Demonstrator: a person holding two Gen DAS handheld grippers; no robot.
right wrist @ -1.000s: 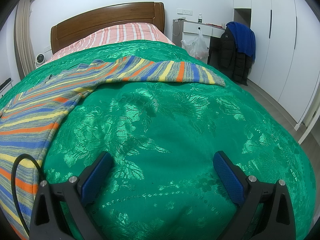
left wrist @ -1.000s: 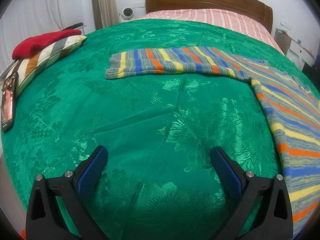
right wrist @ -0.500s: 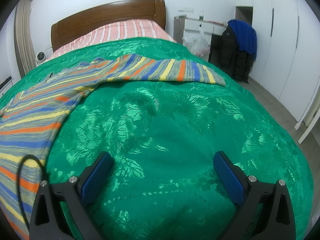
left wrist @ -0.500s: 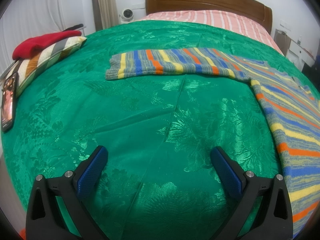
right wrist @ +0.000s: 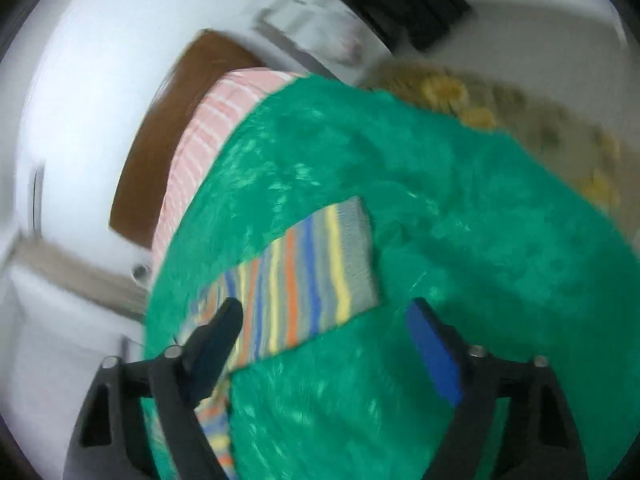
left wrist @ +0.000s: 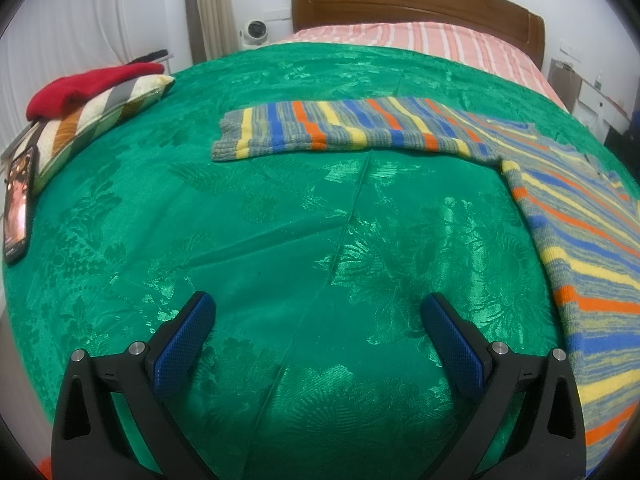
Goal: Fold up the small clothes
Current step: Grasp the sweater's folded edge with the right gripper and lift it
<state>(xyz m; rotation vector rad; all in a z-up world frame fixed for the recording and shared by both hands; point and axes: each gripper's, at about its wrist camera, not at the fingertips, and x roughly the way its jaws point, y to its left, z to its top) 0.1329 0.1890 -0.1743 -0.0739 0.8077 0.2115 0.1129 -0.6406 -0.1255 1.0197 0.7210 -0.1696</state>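
Sweater [left wrist: 568, 216], striped in blue, orange, yellow and grey, lies flat on the green bedspread [left wrist: 248, 240], its body along the right edge of the left wrist view and one sleeve [left wrist: 344, 128] stretched toward upper centre. The left gripper [left wrist: 318, 312] sits at the bottom of that view, jaws wide apart, holding nothing, above bare bedspread. A pillow [left wrist: 100, 108] and a phone [left wrist: 18, 204] lie at the far left. The right wrist view is blurred and tilted: the right gripper [right wrist: 322, 312] is spread wide and empty, with the other sleeve's cuff [right wrist: 312, 276] between and just beyond its fingertips.
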